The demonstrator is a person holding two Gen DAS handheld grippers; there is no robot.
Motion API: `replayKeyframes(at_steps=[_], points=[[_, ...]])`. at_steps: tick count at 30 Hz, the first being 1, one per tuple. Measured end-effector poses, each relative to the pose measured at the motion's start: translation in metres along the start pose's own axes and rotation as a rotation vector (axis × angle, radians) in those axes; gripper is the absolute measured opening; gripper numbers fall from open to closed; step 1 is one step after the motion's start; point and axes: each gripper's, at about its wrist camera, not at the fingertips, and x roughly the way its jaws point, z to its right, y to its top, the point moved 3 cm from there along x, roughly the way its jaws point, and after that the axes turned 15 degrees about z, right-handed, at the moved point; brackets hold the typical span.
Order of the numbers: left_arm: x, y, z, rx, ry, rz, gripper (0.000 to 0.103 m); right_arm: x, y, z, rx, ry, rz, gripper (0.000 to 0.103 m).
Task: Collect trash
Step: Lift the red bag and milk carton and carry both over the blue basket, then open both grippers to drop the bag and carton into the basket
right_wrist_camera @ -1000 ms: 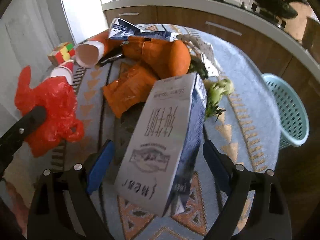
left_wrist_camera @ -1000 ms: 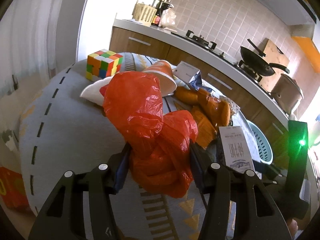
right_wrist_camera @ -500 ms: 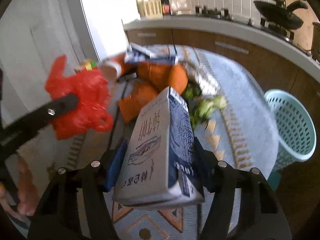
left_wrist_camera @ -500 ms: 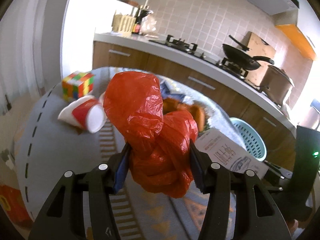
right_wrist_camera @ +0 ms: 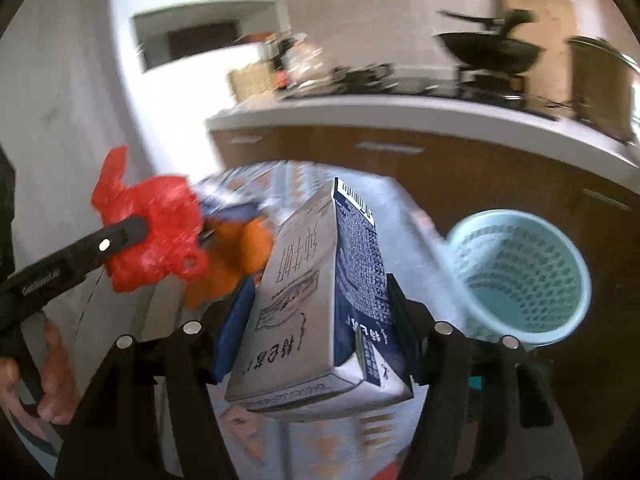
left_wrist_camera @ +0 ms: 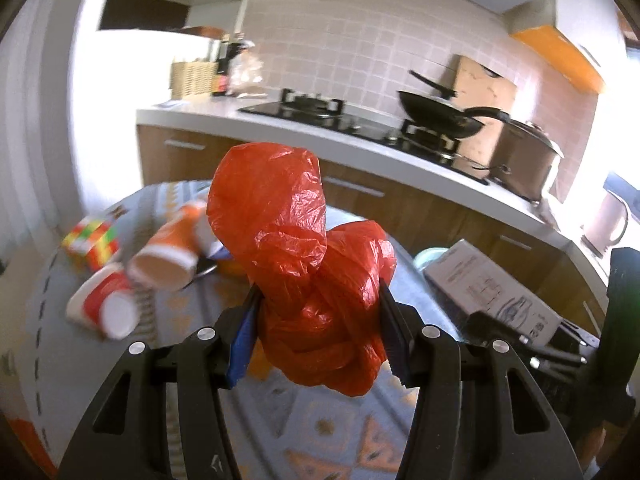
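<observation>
Red plastic bag (left_wrist_camera: pixel 312 280): one. Milk carton (right_wrist_camera: pixel 320 300): one. Paper cups: two, one orange (left_wrist_camera: pixel 168 256), one red-banded (left_wrist_camera: pixel 104 308). Colour cube (left_wrist_camera: pixel 92 242): one. Blue mesh basket (right_wrist_camera: pixel 520 276): one. Black pan (left_wrist_camera: pixel 440 116): one. Lidded pot (left_wrist_camera: pixel 524 164): one. Grippers: two, the left gripper (left_wrist_camera: pixel 318 334) and the right gripper (right_wrist_camera: pixel 316 334).

We see the left gripper (left_wrist_camera: pixel 320 332) as matte black plastic, two forked arms with cut-out slots, round silver screws along the top, blue pads inside the fingers (left_wrist_camera: pixel 240 344). The right gripper (right_wrist_camera: pixel 316 332) matches: same black frame, silver screws, blue pad. From the right wrist camera, pale lettering runs along the left gripper's black finger, too blurred to read.
</observation>
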Motion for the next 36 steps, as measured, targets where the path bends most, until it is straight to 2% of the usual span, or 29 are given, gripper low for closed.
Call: replayKeyframes(at_steps=[5,8,13,16,21,27,33,36], points=[[0.036,0.021,0.07,0.091,-0.107,-0.007,0.052,-0.005,0.013,0.075,0.084,-0.158,0.038,0.06],[0.06,0.023,0.111,0.136,-0.171,-0.036,0.052,-0.007,0.011,0.117,0.138,-0.233,0.046,0.06],[0.118,0.006,0.174,0.174,-0.254,-0.134,0.052,0.001,-0.006,0.183,0.214,-0.333,0.016,0.06],[0.159,-0.014,0.198,0.162,-0.269,-0.206,0.052,0.011,-0.019,0.214,0.242,-0.369,-0.026,0.06],[0.211,-0.056,0.222,0.171,-0.256,-0.318,0.052,0.033,-0.045,0.248,0.289,-0.382,-0.11,0.06],[0.242,-0.095,0.23,0.213,-0.254,-0.423,0.054,0.051,-0.06,0.265,0.31,-0.385,-0.176,0.06],[0.247,-0.106,0.227,0.234,-0.243,-0.449,0.069,0.06,-0.063,0.268,0.324,-0.383,-0.206,0.061],[0.244,-0.101,0.225,0.23,-0.234,-0.438,0.072,0.058,-0.058,0.267,0.323,-0.382,-0.197,0.062]])
